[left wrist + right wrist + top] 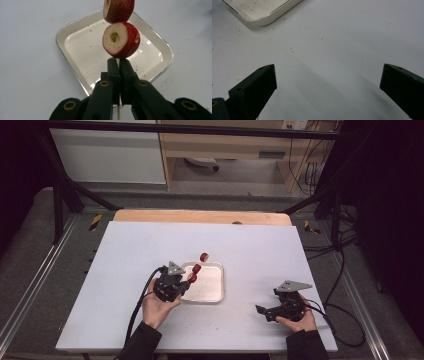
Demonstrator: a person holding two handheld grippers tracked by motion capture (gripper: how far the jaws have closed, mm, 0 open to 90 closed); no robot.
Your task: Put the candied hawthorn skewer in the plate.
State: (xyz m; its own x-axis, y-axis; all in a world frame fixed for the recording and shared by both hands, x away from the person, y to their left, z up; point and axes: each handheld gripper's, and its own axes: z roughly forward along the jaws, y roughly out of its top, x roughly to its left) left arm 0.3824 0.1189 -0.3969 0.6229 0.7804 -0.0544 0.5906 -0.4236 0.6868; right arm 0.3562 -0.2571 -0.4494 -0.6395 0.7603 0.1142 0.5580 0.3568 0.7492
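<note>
My left gripper (183,283) (119,65) is shut on a thin wooden skewer (118,62) that carries three red hawthorn fruits (196,269). In the left gripper view the nearest fruit (121,40) shows its pale cored face just above the fingertips, with another fruit (118,9) above it. The skewer slants up and away over the white square tray (212,292) (75,47), which holds only crumbs. My right gripper (260,310) (328,80) rests low over the table at the front right, its jaws wide apart with nothing between them.
The white tabletop (130,255) is dotted with red crumbs around the tray. A corner of the tray (262,17) shows at the top left of the right gripper view. A wooden strip (200,216) runs along the far table edge. Cables trail from both grippers.
</note>
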